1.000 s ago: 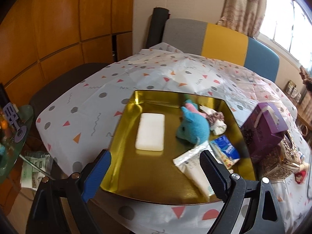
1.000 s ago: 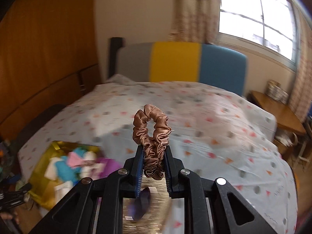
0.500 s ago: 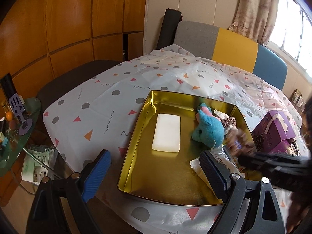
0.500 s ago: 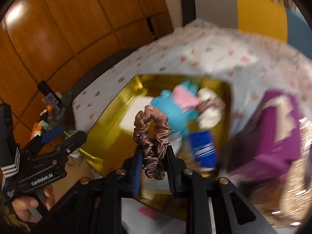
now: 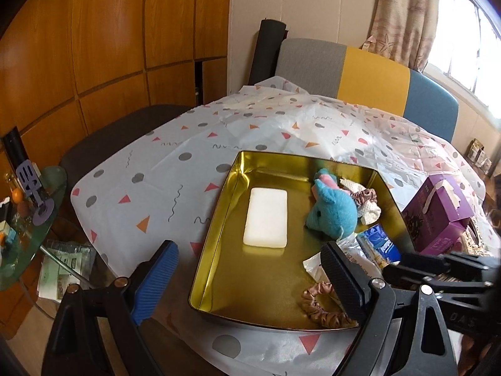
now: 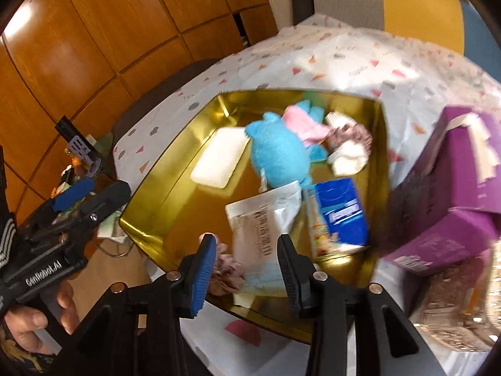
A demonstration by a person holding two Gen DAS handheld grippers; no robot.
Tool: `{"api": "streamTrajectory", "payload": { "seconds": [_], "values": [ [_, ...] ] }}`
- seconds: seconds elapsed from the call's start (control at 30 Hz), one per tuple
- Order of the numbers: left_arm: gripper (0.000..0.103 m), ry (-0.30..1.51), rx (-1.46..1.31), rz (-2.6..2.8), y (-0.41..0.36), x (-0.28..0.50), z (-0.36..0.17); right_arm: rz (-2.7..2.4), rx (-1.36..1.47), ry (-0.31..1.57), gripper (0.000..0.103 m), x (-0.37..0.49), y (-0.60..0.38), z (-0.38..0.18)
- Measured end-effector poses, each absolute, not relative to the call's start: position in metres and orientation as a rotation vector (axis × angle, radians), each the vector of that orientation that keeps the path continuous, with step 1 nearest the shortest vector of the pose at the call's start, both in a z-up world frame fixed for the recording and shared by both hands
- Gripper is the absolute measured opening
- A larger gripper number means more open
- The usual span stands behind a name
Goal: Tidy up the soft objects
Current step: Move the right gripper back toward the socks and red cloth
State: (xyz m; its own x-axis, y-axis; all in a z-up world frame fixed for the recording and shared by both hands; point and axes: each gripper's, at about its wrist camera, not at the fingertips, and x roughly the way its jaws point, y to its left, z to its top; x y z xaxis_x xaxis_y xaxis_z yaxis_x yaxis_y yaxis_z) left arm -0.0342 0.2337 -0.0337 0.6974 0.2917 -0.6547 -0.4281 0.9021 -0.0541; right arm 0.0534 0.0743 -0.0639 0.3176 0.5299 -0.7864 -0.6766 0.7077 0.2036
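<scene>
Scrunchie down in the gold tin.
Right gripper point(image 6: 247, 269) jaws opening; brown satin scrunchie point(image 5: 322, 305) lies free, tin point(image 5: 219, 219) lower right corner. Left gripper point(image 5: 250, 279) gapes wide, empty.

purple box point(image 6: 451, 194) blurred, edge-cropped

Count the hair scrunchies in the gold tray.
2: a brown scrunchie at the gold tray's near edge, a darker scrunchie behind the blue plush. Others may be hidden.
</scene>
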Motion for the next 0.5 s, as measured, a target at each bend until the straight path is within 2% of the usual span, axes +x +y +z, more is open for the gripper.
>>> {"api": "streamTrajectory", "payload": {
  "seconds": [0.17, 0.5],
  "values": [
    [0.093, 0.686, -0.190, 0.390, 0.226, -0.034, -0.028, 0.741, -0.201, 0.844, 0.046, 0.046, 0.053, -0.042],
    [0.093, 0.674, -0.131, 0.337, 0.204, -0.032, -0.019, 0.581, -0.177, 0.698, 0.046, 0.047, -0.013, -0.010]
  ]
}}
